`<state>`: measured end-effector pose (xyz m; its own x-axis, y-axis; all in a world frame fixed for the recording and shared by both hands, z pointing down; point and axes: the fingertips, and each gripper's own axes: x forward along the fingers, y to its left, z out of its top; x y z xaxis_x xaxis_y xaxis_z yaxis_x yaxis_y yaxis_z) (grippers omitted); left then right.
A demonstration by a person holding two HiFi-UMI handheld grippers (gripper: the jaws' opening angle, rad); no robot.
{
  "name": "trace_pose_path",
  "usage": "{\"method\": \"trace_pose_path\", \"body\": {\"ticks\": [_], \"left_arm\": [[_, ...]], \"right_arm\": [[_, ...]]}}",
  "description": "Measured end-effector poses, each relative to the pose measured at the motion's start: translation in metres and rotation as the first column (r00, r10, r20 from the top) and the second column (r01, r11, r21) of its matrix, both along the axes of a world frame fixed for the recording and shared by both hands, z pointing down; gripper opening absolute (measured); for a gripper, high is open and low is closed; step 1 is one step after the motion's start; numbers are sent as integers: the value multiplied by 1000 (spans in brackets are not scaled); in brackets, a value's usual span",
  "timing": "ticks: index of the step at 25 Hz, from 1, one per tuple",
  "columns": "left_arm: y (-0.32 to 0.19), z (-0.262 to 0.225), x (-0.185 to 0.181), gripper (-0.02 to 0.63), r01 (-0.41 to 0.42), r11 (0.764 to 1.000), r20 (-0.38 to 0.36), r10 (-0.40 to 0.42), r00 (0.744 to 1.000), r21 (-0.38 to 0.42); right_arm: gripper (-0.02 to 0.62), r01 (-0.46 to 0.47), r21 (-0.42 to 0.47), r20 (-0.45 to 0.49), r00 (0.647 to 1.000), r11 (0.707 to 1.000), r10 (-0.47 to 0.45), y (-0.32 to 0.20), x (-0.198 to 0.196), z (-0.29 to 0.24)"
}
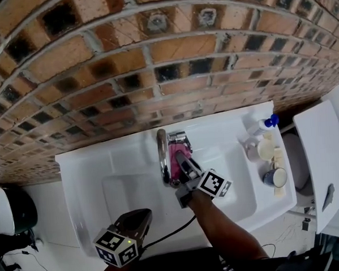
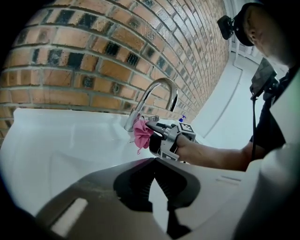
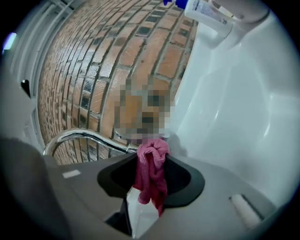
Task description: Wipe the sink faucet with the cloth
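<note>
A chrome faucet [image 1: 162, 154] arches over the white sink [image 1: 97, 164] below the brick wall. My right gripper [image 1: 181, 161] is shut on a pink cloth [image 1: 174, 158] and holds it against the faucet's base, beside the spout. In the right gripper view the cloth [image 3: 151, 174] hangs from the closed jaws of the right gripper [image 3: 152, 159], with the faucet [image 3: 79, 136] just beyond. The left gripper [image 1: 141, 217] stays low at the sink's front edge, shut and empty. In the left gripper view, past the left gripper [image 2: 152, 161], stand the faucet [image 2: 161, 87], the cloth [image 2: 141, 133] and the right gripper [image 2: 158, 129].
On the sink's right ledge stand a blue-capped bottle [image 1: 263, 124], a white cup [image 1: 266, 149] and a blue-rimmed cup [image 1: 275, 177]. A white cabinet [image 1: 323, 152] stands to the right. A dark object [image 1: 12, 209] sits on the floor at the left.
</note>
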<state>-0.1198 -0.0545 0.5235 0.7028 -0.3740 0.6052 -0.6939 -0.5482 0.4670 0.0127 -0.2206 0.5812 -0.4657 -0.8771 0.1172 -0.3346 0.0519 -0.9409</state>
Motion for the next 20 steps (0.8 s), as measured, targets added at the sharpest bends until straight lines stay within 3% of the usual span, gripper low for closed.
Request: {"method": "trace_pose_path", "body": {"ticks": [5, 9, 20], "left_arm": [[-7, 13, -4, 5, -6, 999, -2, 6, 1000, -34], [-10, 18, 0, 5, -22, 999, -13, 21, 1000, -48], [-12, 17, -2, 5, -8, 999, -19, 7, 1000, -49]], "right_arm": [[152, -62, -7, 109, 992, 998, 62, -5, 0, -6], [152, -108, -9, 240, 965, 994, 106, -10, -3, -17], [150, -131, -23, 265, 955, 991, 132, -13, -3, -26]]}}
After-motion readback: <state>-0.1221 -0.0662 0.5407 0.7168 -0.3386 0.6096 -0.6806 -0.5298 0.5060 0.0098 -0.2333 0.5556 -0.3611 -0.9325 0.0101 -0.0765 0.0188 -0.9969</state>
